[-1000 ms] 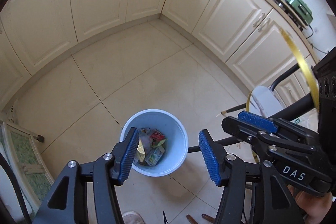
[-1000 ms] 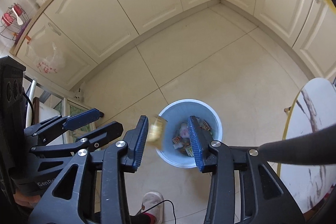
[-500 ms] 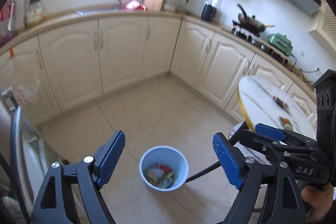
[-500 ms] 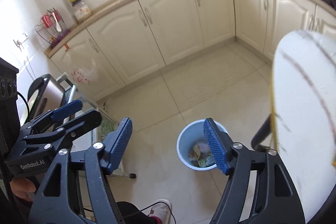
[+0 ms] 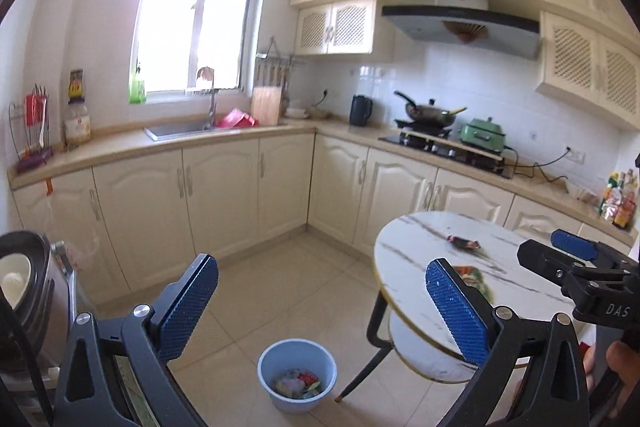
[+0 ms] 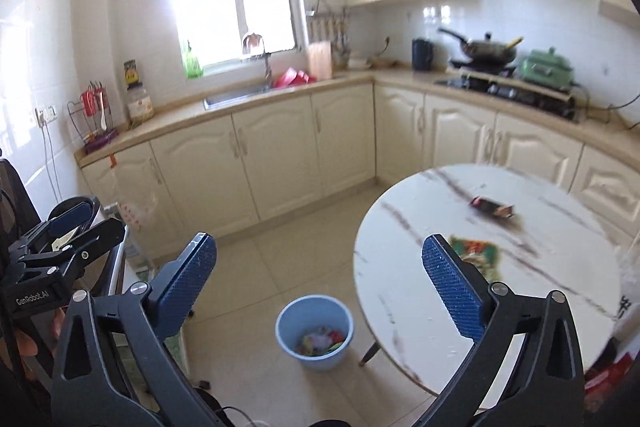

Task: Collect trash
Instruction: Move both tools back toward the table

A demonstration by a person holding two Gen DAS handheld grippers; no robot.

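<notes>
Wrappers (image 6: 491,207) lie on the table (image 6: 420,291), beyond both gaping tongs (image 6: 320,275)

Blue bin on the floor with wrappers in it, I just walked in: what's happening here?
A person is clearing trash with a handheld claw in each hand. The blue bin already holds wrappers. Both the left claw and right claw are open and empty. Two wrappers, a dark wrapper and a green wrapper, remain on the round table.
</notes>
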